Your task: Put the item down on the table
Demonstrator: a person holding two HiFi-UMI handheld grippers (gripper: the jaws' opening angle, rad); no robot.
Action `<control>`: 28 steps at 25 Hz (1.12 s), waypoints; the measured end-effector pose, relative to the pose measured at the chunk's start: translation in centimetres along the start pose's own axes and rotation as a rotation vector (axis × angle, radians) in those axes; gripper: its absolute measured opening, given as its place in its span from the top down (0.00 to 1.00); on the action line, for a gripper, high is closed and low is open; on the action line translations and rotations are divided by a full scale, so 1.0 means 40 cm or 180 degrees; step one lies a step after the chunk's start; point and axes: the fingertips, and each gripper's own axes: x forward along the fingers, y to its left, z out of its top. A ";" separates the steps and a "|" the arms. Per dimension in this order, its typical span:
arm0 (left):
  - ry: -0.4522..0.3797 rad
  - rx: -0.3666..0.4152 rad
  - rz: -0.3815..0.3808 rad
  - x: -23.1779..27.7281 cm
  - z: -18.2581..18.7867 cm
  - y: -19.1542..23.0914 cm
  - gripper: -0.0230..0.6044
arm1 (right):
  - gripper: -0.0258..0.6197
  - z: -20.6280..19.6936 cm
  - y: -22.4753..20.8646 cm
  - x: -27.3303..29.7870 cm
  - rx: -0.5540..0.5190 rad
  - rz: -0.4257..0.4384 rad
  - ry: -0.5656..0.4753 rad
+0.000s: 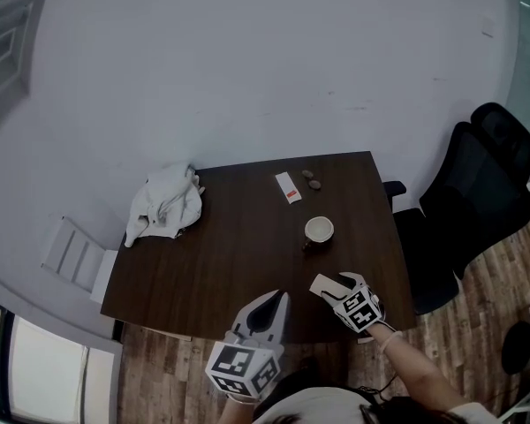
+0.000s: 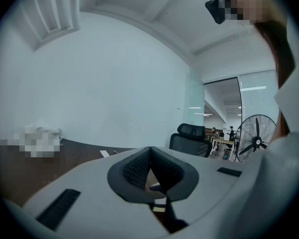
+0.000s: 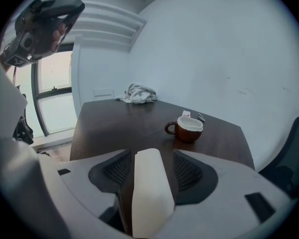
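A white block-shaped item (image 3: 149,198) stands between the jaws of my right gripper (image 3: 150,158). A thin dark gap shows on each side between it and the ribbed pads (image 3: 187,171), so they do not press on it. In the head view that gripper (image 1: 329,283) is over the dark wooden table (image 1: 221,263) near its front edge, with the item (image 1: 322,283) at its tip. I cannot tell whether the item rests on the wood. My left gripper (image 1: 276,303) is at the table's front edge, its jaws (image 2: 149,156) closed together on nothing.
A brown cup (image 1: 319,230) with a white inside stands just beyond the right gripper. Behind it lie a white packet (image 1: 288,187) and two small round things (image 1: 311,178). A crumpled white cloth (image 1: 165,203) is at the far left corner. A black office chair (image 1: 477,193) stands right of the table.
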 end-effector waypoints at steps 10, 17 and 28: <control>-0.0046 0.0002 -0.0039 0.004 0.011 -0.030 0.93 | 0.65 0.133 -0.010 -0.144 0.0342 -0.0262 -0.0658; -0.0074 0.0041 -0.0053 0.011 0.021 -0.043 0.93 | 0.70 0.219 0.009 -0.257 0.0511 -0.0393 -0.1070; -0.0135 0.0079 -0.0077 0.014 0.038 -0.084 0.93 | 0.80 0.318 0.027 -0.432 0.0601 -0.0494 -0.1542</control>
